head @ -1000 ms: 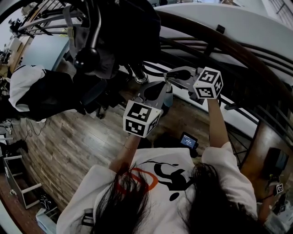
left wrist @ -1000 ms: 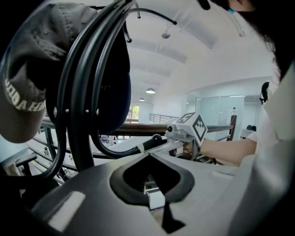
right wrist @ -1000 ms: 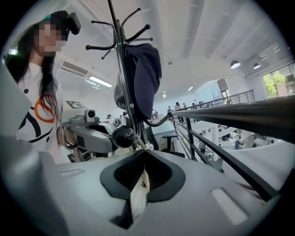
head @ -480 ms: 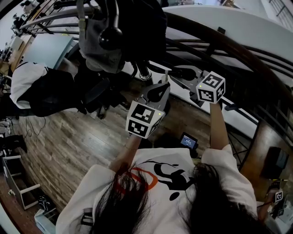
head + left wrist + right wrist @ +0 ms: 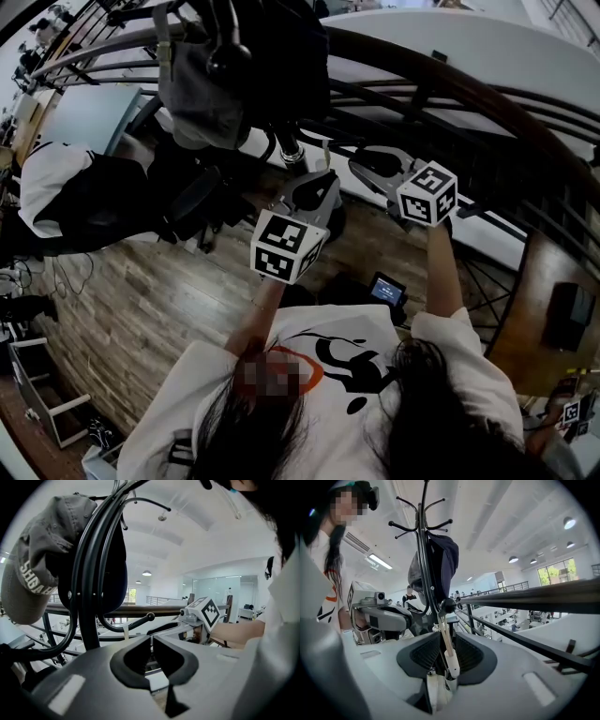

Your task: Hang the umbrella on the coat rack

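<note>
The black coat rack (image 5: 228,58) rises just ahead of me, also in the right gripper view (image 5: 424,550). A cream strap (image 5: 443,627) runs from the ball end of a low hook (image 5: 447,605) down to the umbrella's white handle (image 5: 452,662). My right gripper (image 5: 446,644) is shut on that handle; the umbrella's body is hidden below the jaws. In the left gripper view the same hook (image 5: 149,616) carries the strap (image 5: 125,632). My left gripper (image 5: 151,641) is shut with nothing between its fingers. From above, the left gripper (image 5: 319,180) and right gripper (image 5: 361,157) both point at the rack.
A grey cap (image 5: 33,573) and a dark garment (image 5: 443,559) hang on the rack's upper hooks. A dark handrail (image 5: 450,84) with bars runs right behind the rack. Below lie a wooden floor (image 5: 141,300), a small device (image 5: 386,289) and, at left, a person in black and white (image 5: 75,187).
My right gripper has dropped slightly and come a little toward me. The left gripper has hardly moved. The rack's top and cap have shifted in view as my head moved.
</note>
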Motion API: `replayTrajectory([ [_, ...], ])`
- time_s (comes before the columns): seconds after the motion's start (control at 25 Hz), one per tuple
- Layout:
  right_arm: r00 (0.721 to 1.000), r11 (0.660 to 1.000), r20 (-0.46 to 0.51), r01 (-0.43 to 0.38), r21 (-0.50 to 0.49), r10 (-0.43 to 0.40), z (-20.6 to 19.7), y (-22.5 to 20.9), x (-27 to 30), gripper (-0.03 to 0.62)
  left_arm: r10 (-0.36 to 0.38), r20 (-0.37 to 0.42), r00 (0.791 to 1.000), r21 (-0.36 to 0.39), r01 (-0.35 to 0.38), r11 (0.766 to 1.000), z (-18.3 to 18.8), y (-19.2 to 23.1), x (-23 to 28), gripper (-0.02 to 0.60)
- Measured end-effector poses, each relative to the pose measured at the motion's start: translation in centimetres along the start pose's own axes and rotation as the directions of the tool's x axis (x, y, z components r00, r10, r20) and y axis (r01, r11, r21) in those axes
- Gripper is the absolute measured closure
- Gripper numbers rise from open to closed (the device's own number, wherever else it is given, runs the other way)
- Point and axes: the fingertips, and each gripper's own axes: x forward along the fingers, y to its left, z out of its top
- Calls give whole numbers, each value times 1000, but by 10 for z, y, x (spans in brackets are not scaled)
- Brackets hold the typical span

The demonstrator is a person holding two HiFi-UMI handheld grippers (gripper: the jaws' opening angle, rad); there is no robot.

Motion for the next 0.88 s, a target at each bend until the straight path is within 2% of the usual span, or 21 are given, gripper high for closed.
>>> replayTrajectory([
  [0.44, 982, 984, 66, 174, 37, -177, -5, 56, -10, 490, -72, 26, 997, 33, 71, 997, -12, -5, -48, 559],
  [0.64, 957, 962, 103, 265, 67, -271, 0, 88, -9, 504, -116, 51, 992, 60, 113, 992, -14, 1, -79, 551],
  [0.88, 930, 936, 124, 334, 110, -346, -3, 124, -2, 514, -176, 59, 983, 101, 169, 980, -20, 3, -107, 551],
])
